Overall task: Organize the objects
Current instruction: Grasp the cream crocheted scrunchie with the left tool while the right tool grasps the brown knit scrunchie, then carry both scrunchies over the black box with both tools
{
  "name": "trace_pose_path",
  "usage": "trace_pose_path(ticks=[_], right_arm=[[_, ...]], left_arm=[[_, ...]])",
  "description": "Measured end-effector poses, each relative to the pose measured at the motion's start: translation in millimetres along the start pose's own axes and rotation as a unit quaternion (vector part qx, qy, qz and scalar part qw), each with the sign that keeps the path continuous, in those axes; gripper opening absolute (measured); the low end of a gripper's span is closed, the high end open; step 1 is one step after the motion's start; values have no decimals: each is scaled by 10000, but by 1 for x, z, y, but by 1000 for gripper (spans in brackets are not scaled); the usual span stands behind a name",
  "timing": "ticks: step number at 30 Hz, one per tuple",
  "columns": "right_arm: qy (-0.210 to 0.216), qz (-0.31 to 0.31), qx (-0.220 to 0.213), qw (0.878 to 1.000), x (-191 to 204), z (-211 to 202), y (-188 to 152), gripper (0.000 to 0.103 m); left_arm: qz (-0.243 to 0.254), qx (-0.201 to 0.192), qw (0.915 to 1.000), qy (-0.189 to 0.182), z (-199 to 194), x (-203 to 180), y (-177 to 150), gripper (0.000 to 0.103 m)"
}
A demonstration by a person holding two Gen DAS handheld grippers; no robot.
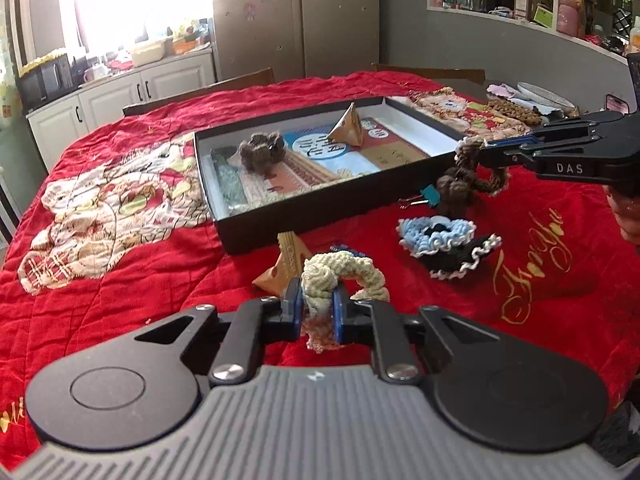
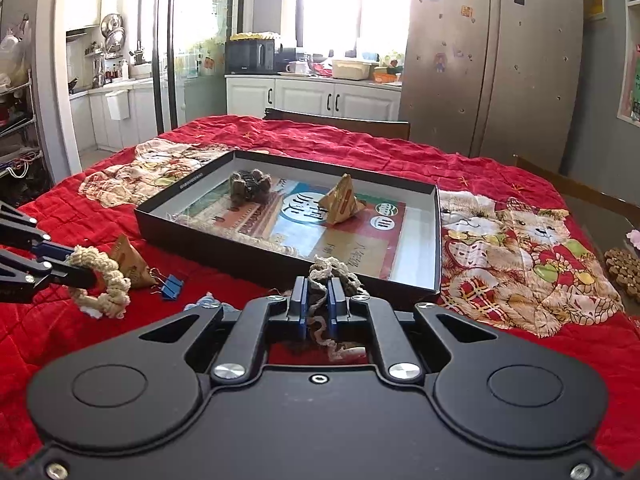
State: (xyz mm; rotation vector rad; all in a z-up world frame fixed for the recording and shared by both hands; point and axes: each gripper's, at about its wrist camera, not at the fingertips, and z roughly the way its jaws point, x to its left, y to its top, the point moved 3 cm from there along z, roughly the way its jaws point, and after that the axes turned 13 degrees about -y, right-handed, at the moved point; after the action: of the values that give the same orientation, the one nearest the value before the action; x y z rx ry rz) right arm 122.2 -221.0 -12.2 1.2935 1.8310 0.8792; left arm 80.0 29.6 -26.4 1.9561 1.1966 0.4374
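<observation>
My left gripper [image 1: 316, 304] is shut on a cream crochet scrunchie [image 1: 344, 270], held just above the red cloth; it also shows in the right wrist view [image 2: 102, 280]. My right gripper [image 2: 318, 300] is shut on a brown crochet scrunchie [image 2: 334, 276], seen from the left wrist view [image 1: 466, 176] hanging at the box's near right corner. The black shallow box [image 1: 320, 216] holds a brown crochet piece [image 1: 262, 150] and a tan pyramid packet [image 1: 347, 126]. A second tan pyramid packet [image 1: 282, 264] lies beside the left gripper.
On the red cloth lie a blue-and-black crochet scrunchie [image 1: 448, 242], a blue binder clip [image 2: 170, 286] and another clip [image 1: 424, 196]. Brown mats [image 2: 624, 270] sit at the table's right edge. Chairs stand behind the table.
</observation>
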Motion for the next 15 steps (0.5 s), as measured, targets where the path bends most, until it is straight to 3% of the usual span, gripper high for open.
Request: trace_pose_path(ticks=[15], right_arm=[[33, 18, -176, 9998, 0, -14, 6, 10]], left_arm=[[152, -172, 9997, -37, -1, -8, 20, 18]])
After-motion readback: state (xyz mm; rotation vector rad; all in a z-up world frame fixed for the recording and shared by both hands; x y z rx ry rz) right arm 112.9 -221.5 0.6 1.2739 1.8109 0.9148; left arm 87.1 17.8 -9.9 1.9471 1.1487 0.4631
